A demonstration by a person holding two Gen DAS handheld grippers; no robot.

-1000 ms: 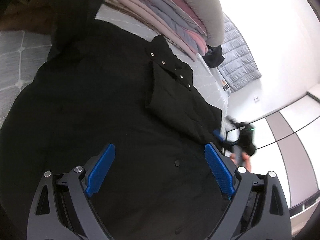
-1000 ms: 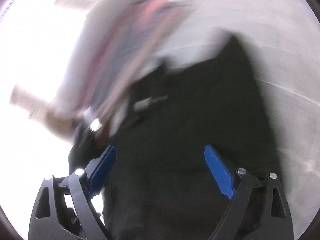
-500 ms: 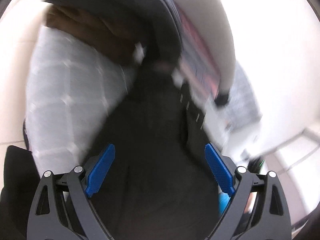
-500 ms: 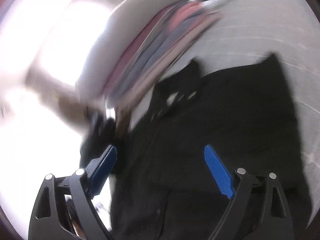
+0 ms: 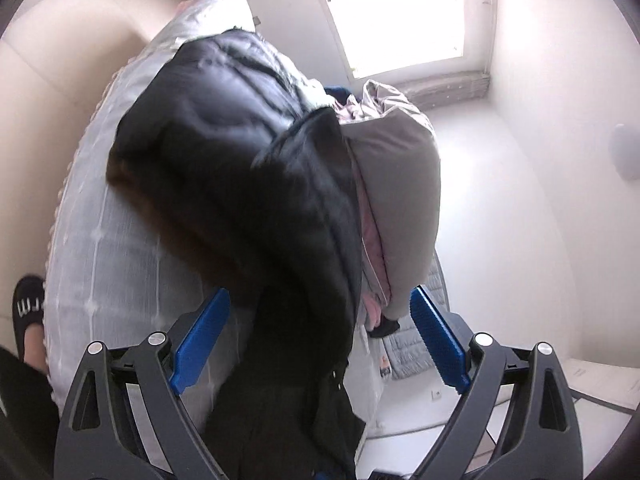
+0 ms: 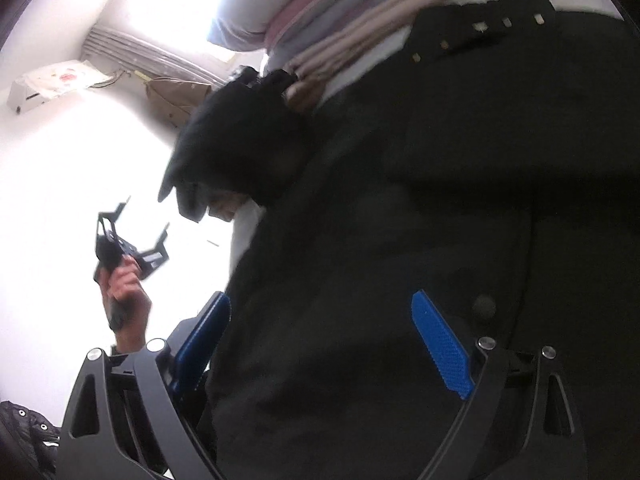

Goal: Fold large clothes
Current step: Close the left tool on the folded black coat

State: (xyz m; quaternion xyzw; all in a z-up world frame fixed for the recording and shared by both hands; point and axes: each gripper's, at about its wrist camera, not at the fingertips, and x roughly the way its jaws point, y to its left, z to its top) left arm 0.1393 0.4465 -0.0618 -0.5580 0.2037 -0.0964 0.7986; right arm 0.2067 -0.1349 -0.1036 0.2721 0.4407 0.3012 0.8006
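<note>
While its jaws are opening, right hand-held gripper (image 6: 320, 344) above black coat (image 6: 460, 200)

The left hand-held gripper (image 5: 318, 340) stood wide open above the bed (image 5: 104, 240). A black coat (image 5: 248, 184) lay on the bed, beside a stack of folded clothes (image 5: 396, 200), under the window (image 5: 400, 12).
</note>
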